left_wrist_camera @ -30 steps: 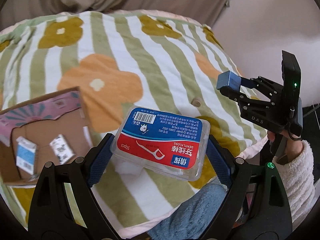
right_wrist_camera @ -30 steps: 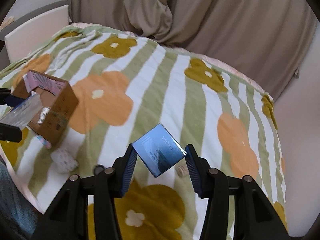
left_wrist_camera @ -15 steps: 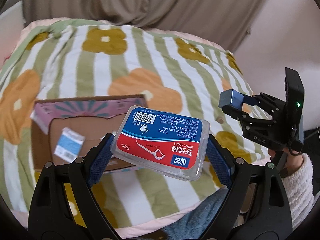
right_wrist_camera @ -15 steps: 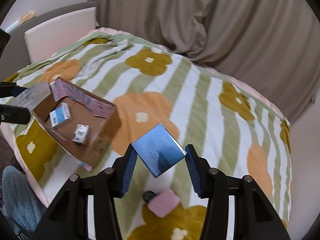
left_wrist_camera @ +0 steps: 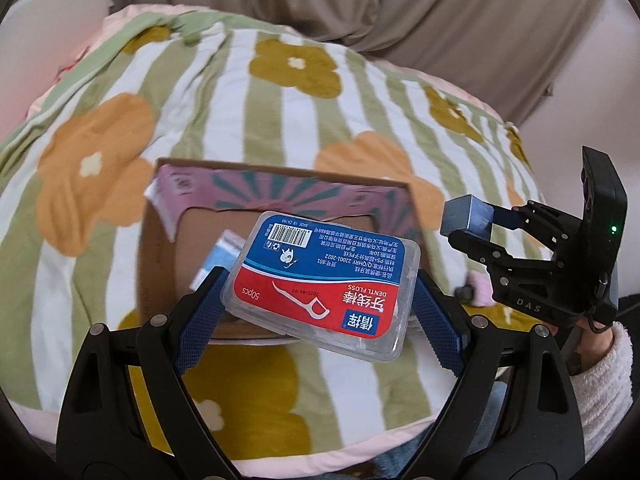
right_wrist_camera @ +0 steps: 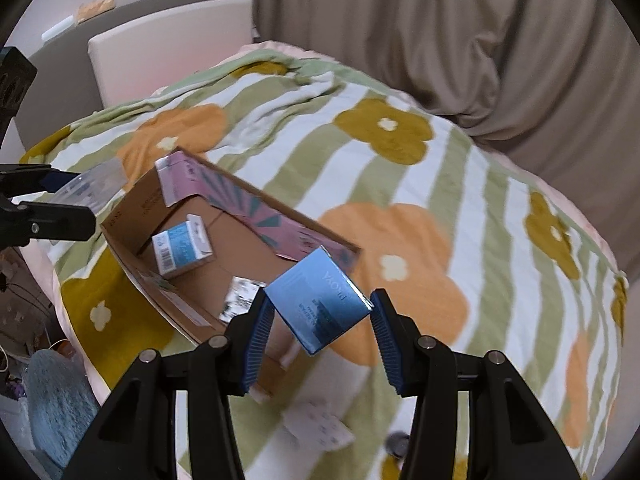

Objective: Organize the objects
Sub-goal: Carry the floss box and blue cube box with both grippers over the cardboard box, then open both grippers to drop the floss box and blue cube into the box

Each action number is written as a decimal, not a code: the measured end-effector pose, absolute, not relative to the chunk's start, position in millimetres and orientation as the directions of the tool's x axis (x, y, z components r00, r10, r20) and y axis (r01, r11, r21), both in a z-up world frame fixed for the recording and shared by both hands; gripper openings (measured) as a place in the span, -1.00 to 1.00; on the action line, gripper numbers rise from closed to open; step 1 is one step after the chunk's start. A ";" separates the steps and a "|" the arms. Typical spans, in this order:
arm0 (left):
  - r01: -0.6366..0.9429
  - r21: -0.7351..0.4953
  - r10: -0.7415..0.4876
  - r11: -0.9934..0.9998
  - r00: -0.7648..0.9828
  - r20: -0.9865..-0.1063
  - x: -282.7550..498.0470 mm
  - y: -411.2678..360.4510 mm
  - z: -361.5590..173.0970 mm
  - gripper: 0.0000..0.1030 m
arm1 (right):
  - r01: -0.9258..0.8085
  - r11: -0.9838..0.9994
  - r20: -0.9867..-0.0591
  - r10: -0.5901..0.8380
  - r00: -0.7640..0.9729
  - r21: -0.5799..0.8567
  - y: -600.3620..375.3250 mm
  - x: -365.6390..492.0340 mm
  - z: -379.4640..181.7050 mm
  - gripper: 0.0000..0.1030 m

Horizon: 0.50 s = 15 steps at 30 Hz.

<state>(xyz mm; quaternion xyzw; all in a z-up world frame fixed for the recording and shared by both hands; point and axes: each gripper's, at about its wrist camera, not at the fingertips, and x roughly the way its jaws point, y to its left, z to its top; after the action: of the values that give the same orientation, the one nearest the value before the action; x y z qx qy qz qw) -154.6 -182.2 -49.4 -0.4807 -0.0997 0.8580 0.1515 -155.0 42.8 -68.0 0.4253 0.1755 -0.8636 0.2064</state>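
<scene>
My left gripper [left_wrist_camera: 320, 312] is shut on a clear dental floss box [left_wrist_camera: 324, 280] with a red and blue label, held above the near side of an open cardboard box [left_wrist_camera: 160, 248]. My right gripper [right_wrist_camera: 318, 316] is shut on a blue carton [right_wrist_camera: 320, 304], held over the right end of the cardboard box [right_wrist_camera: 132, 216]. The right gripper also shows in the left wrist view [left_wrist_camera: 472, 224] at the box's right. Inside the cardboard box lie a light blue carton [right_wrist_camera: 182, 246] and a small printed packet [right_wrist_camera: 240, 298].
The cardboard box sits on a bed with a green-striped flower blanket [right_wrist_camera: 440, 184]. A small white item [right_wrist_camera: 316, 428] and a dark round item [right_wrist_camera: 396, 440] lie on the blanket near the right gripper. A beige curtain [right_wrist_camera: 440, 20] hangs behind; a headboard [right_wrist_camera: 168, 44] stands left.
Both grippers have moved left toward the cardboard box with their objects. The box now lies right under the floss box and the blue carton.
</scene>
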 end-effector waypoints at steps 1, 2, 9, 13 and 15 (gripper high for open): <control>-0.157 -0.315 0.351 -0.936 -0.489 -0.798 -157.5 -187.3 -55.0 0.71 | 0.514 -0.849 -0.812 -0.212 -0.544 -0.123 35.2 -158.2 -73.6 -0.12; -0.152 -0.315 0.349 -0.937 -0.485 -0.802 -160.9 -193.7 -62.8 0.71 | 0.524 -0.844 -0.817 -0.216 -0.535 -0.119 27.6 -161.6 -79.8 -0.12; -0.127 -0.318 0.340 -0.940 -0.448 -0.827 -184.0 -211.3 -111.6 0.71 | 0.576 -0.812 -0.854 -0.232 -0.466 -0.093 -12.2 -183.9 -119.8 -0.12; -0.119 -0.315 0.335 -0.942 -0.430 -0.838 -192.9 -216.1 -134.0 0.71 | 0.592 -0.801 -0.870 -0.232 -0.435 -0.083 -28.1 -195.6 -139.5 -0.12; -0.115 -0.314 0.333 -0.942 -0.423 -0.843 -197.3 -217.9 -141.8 0.71 | 0.592 -0.802 -0.874 -0.230 -0.428 -0.079 -31.7 -200.5 -146.0 -0.12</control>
<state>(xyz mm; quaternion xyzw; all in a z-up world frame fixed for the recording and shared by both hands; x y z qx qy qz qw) -197.3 -217.9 -141.8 -0.5203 -0.1044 0.8369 0.1339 -200.5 -31.7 -146.0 0.4731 0.1915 -0.8229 0.2498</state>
